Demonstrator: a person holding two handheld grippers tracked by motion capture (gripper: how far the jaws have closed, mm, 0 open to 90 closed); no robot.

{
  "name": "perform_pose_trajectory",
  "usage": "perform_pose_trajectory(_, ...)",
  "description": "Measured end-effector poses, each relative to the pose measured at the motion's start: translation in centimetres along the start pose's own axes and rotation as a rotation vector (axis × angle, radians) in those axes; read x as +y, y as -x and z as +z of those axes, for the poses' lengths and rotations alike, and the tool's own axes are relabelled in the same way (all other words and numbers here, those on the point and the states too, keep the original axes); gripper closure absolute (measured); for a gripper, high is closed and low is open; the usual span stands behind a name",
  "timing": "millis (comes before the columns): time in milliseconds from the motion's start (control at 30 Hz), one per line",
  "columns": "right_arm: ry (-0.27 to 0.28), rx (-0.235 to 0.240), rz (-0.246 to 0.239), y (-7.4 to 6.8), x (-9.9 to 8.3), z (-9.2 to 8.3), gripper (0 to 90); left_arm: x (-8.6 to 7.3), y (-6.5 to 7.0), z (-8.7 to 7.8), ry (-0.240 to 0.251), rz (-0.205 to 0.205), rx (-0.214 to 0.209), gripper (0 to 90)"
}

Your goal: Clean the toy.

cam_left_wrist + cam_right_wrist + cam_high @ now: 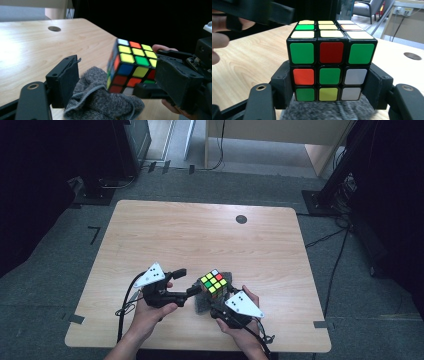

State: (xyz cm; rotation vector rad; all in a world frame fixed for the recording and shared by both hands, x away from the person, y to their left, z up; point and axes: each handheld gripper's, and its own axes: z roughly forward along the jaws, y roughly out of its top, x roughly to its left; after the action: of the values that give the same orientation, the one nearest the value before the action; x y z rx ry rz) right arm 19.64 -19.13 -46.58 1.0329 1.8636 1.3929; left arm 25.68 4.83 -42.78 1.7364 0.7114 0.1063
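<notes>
I am clamping the cube [331, 62] in my right hand-held gripper [331, 93], just above the cloth [100, 100]. My left hand-held gripper [110, 82] is standing wide and empty beside it; I should keep the clamp square and steady before regrasping.

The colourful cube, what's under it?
A fuzzy grey cloth lies bunched on the table under the cube, which the right tongs clamp by its lower sides. The cube's bottom face and the cloth directly beneath it are hidden.
</notes>
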Motion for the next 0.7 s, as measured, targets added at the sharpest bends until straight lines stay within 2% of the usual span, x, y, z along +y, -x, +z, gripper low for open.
perform_pose_trajectory(167, -0.014, 0.020, -0.022, -1.1, -0.2, 0.6, 34.6, -0.1, 0.9, 0.8, -0.045, 0.012, -0.018, 18.3)
perform_pose_trajectory(233, -0.018, 0.022, -0.031, -1.4, -0.3, 0.7, 34.6, 0.0, 1.2, 1.1, -0.074, 0.016, -0.016, 18.3)
perform_pose_trajectory(300, -0.020, 0.027, -0.038, -1.8, -0.3, 0.8, 34.6, 0.1, 1.6, 1.5, -0.113, 0.016, 0.006, 18.3)
perform_pose_trajectory(567, -0.018, 0.010, -0.121, -3.2, -0.3, 0.9, 34.6, 0.0, 1.9, 2.2, -0.196, 0.026, 0.050, 23.5)
perform_pose_trajectory(700, -0.016, -0.015, -0.166, -3.5, -0.3, 1.0, 34.6, -0.1, 1.8, 2.3, -0.212, 0.009, 0.036, 26.2)
